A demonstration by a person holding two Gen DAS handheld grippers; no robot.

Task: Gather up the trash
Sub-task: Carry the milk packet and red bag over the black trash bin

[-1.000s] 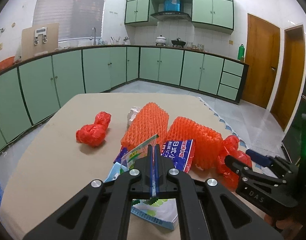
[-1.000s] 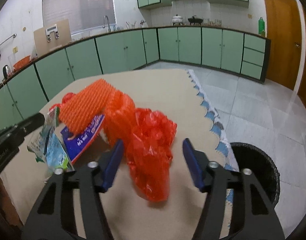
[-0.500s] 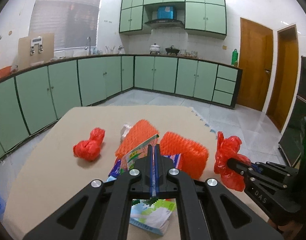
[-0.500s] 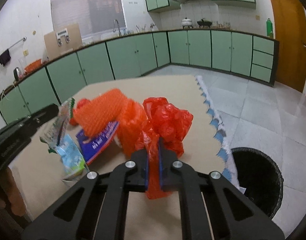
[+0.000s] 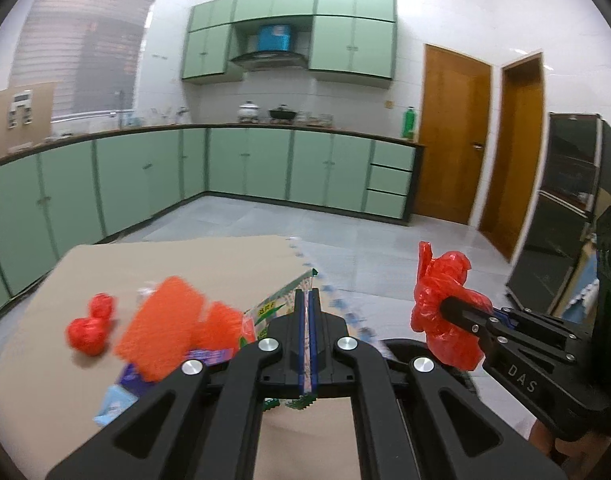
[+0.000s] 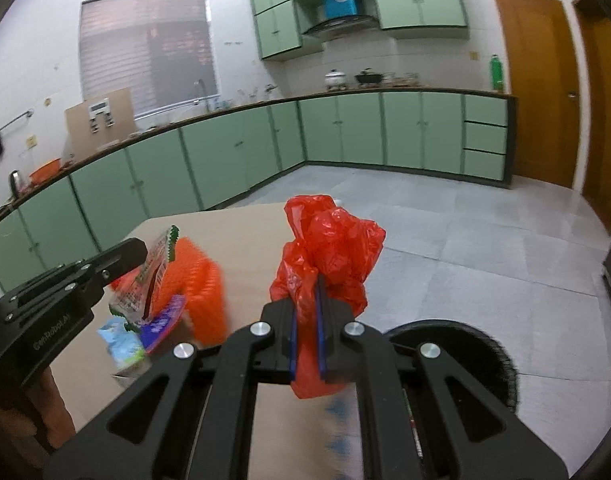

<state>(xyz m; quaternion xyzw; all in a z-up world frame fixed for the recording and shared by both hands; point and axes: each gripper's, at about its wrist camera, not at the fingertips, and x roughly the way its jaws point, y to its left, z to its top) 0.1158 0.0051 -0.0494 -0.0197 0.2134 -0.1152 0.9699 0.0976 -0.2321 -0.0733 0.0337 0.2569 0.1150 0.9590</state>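
Left hand-held gripper (image 5: 306, 312): squeezing tight on a green snack wrapper (image 5: 279, 306).
Right hand-held gripper (image 6: 305, 308): just closed, pinching a red plastic bag (image 6: 329, 248) in the air.
Worktop (image 5: 177, 264): carrying orange foam nets (image 5: 161, 340) and a red bag ball (image 5: 89, 328).
Black bin (image 6: 457, 340): sitting on the floor just beside the worktop.

Readable lettering on the two grippers

"DAS" stands in pale letters on the side of the right gripper (image 5: 445, 307), seen from the left wrist; "GenRoboLAI", or close to it, runs along the left gripper (image 6: 135, 252). Print on the wrappers is too blurred to read.
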